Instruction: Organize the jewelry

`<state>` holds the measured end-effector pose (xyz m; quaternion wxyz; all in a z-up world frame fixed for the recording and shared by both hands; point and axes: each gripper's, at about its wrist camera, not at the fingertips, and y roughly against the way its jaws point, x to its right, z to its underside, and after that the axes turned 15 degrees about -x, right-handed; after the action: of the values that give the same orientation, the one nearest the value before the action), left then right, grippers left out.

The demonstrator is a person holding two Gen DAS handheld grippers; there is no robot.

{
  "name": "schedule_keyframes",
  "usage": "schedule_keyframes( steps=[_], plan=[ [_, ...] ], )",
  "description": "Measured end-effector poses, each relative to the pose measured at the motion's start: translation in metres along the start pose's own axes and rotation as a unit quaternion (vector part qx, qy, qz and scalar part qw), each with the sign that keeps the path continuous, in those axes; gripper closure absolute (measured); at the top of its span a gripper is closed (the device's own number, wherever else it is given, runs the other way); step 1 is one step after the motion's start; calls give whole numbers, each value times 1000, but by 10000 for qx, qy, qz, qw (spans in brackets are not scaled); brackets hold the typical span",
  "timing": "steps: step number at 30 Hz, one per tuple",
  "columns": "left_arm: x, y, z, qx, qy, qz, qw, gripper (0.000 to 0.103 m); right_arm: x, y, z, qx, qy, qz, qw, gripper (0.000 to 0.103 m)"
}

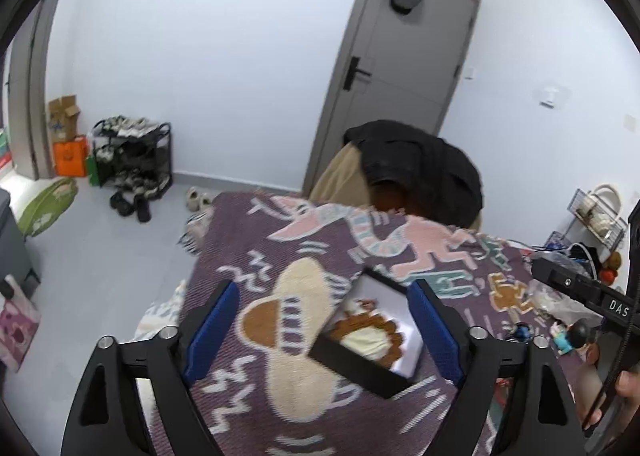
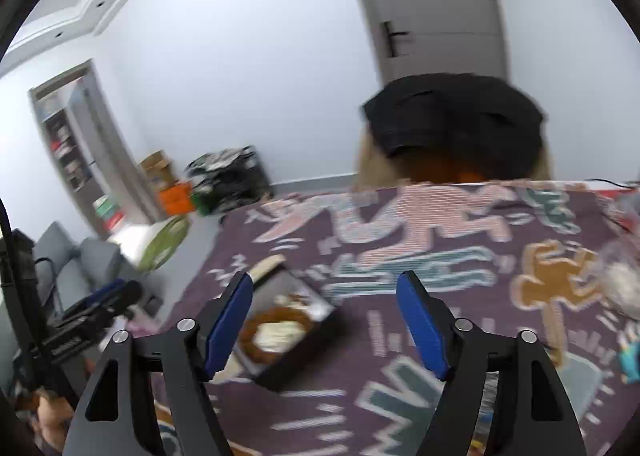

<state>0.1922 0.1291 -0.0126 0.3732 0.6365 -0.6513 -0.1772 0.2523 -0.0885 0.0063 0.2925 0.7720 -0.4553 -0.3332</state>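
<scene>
The shallow black rectangular box with a white lining (image 1: 370,340) lies open on the purple patterned woven cloth (image 1: 256,256) covering the desk, brown bead bracelets (image 1: 364,330) inside. Left claw (image 1: 322,332) gapes wide above the box, empty; right claw (image 2: 326,326), equally wide and empty, hovers just right of it.

Left gripper (image 1: 322,330) jaws wide apart, lower centre; black jewelry box (image 1: 370,336) between them on patterned blanket (image 1: 248,248).

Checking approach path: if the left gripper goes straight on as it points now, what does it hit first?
Probably the patterned cloth just left of the open black box, which sits by its right finger. Depth is unclear. The left gripper is open.
</scene>
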Motion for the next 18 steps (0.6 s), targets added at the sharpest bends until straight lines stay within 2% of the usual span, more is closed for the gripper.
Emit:
schedule_keyframes(
  steps=[2, 5, 8, 13, 18],
  plan=[
    [12, 3, 1, 133, -109, 105, 9998, 4, 19, 14, 7, 173, -185, 206, 9995, 22],
    [32, 2, 2, 160, -299, 126, 9993, 3, 44, 30, 16, 323, -359, 378, 9981, 22],
    [48, -4, 2, 61, -414, 212, 9989, 3, 67, 38, 22, 258, -477, 542, 9971, 22],
    [80, -16, 7, -180, -693, 397, 9966, 3, 106, 47, 38, 25, -831, 228, 9963, 22],
    [112, -25, 17, -415, -995, 605, 9923, 3, 130, 53, 60, -98, -1138, 207, 9932, 22]
  ],
)
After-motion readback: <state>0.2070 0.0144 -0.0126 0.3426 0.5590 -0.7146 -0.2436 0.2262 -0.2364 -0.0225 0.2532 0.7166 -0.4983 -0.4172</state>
